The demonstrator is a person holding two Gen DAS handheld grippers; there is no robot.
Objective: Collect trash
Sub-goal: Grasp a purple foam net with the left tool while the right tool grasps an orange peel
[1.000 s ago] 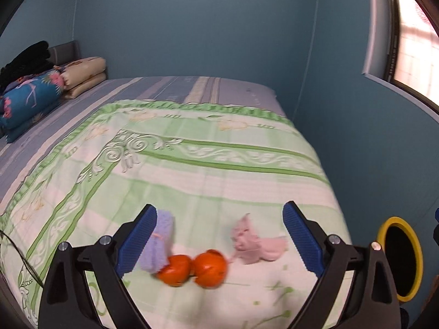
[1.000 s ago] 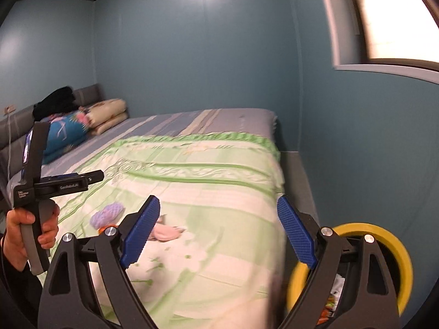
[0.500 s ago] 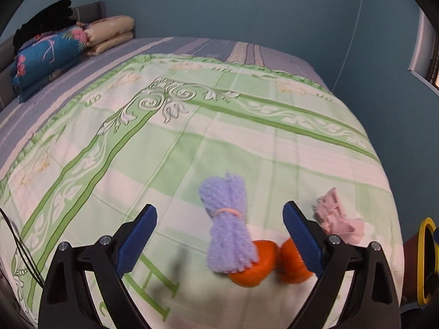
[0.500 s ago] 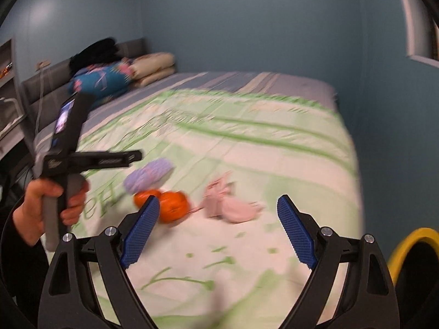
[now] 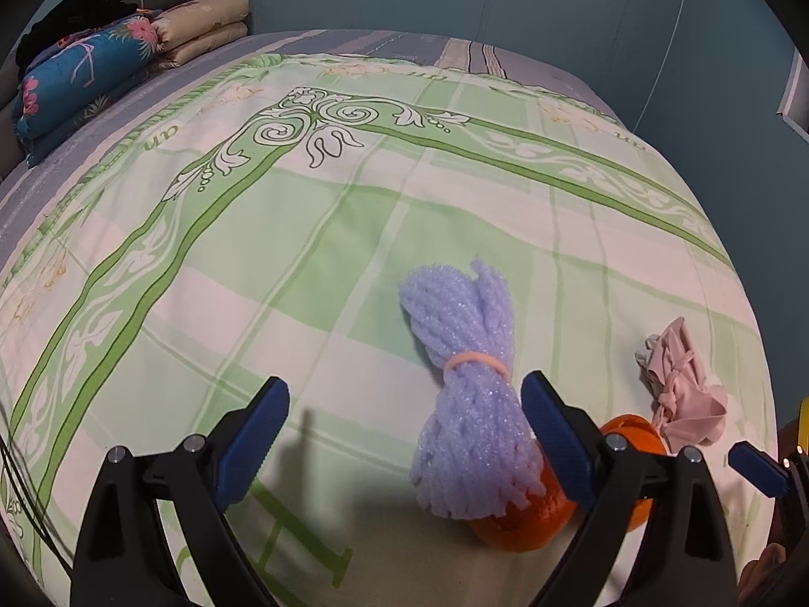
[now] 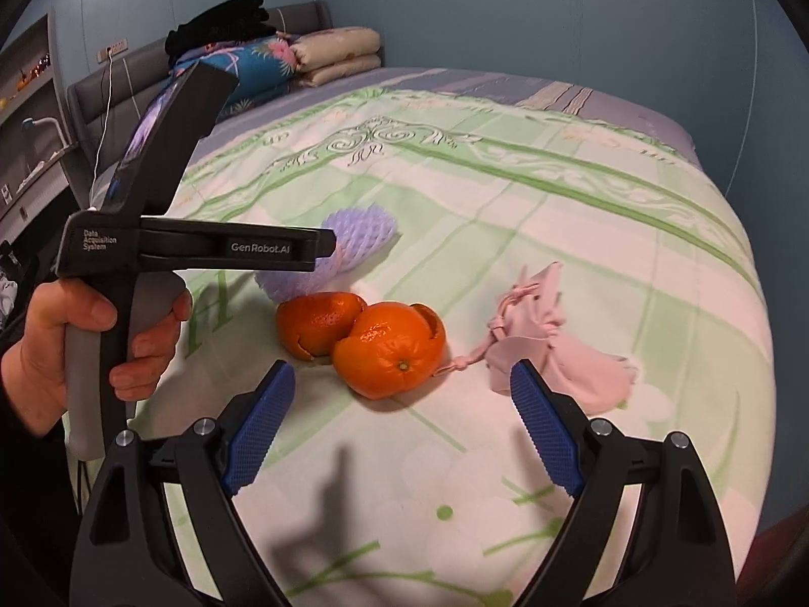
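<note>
Where a second ago both cameras looked across the room, each now looks down at the litter on the bed [image 5: 354, 212], and everything fills more of the view. The left gripper [image 5: 404, 435] hangs low over the green-patterned quilt with its jaws released and nothing between the pads; the lilac foam net [image 5: 470, 394], bound by a peach rubber band [image 5: 478, 361], lies just inside its right finger, whereas earlier it sat against the left one. The net's near end rests on the orange peels [image 6: 364, 339], two hollow halves touching each other, which were formerly in the middle of the left view and are now partly hidden behind the right finger. The pink drawstring pouch [image 6: 556, 339] lies just beside the peels, nearer the bed's edge.

The right gripper [image 6: 402, 435], earlier aimed toward the wall and the yellow-rimmed bin, now points at the peels, jaws spread wide and holding nothing. The person's left hand [image 6: 76, 354] grips the other tool's handle. Folded bedding [image 5: 86, 76] is stacked at the headboard.
</note>
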